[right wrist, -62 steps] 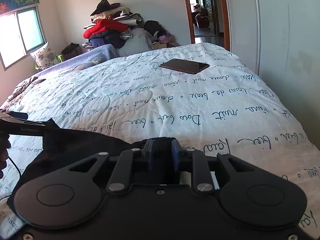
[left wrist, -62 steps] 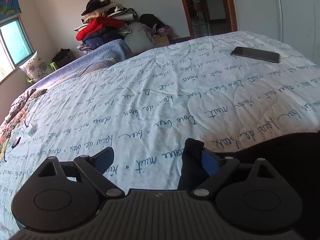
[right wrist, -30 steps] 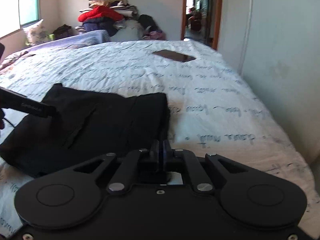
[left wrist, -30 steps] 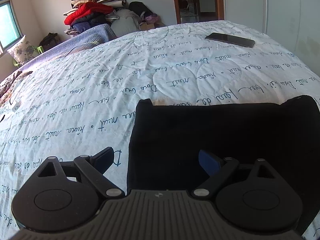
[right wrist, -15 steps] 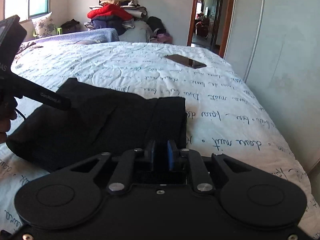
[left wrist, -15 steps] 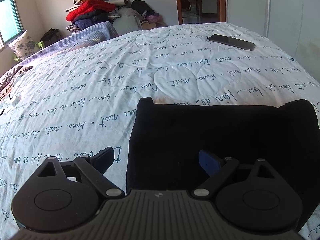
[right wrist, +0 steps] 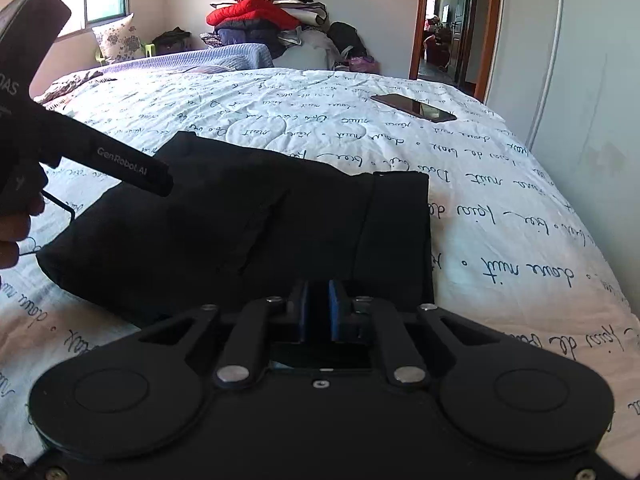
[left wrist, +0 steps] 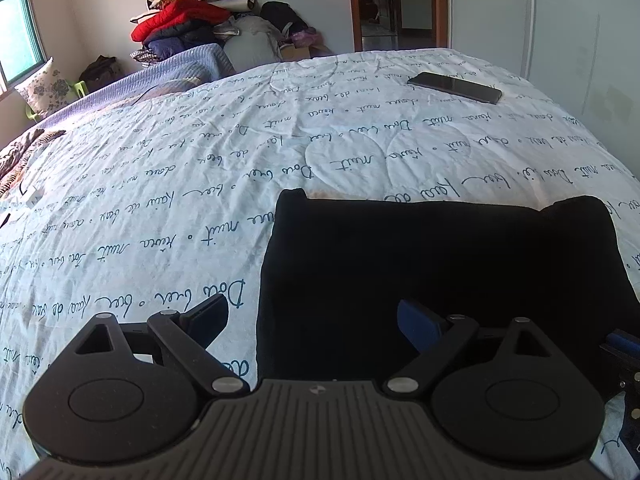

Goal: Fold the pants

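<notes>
1. The pants (left wrist: 440, 252) lie on the bed (left wrist: 200, 200), near its front edge, already down to a compact black rectangle with a seam running across the top layer.
2. The left hand-held gripper (left wrist: 312, 320) hovers over the rectangle's left edge, jaws spread wide. One finger is over the quilt, the other over the black cloth, and nothing is pinched.
3. The right hand-held gripper (right wrist: 318, 312) sits low at the near right corner. Its blue pads (right wrist: 335, 308) stand close together with a narrow dark gap between them, and the jaws are closing. Black cloth lies right below, but I can't tell whether any of it is caught between the pads.
4. From the right view, the left tool reaches in from the upper left over the pants, with part of the person's hand (right wrist: 16, 232) at the frame edge.
5. My read: a fold has just been laid, and this is the tidy-or-finish beat, late in the task.
6. What comes next, as I judge it, is either one more fold across, which calls for both grippers to pinch matching corners and carry them over evenly, or simply pressing the stack flat.
7. A phone (left wrist: 454, 87) lies well apart, far up the bed, out of the way.
</notes>
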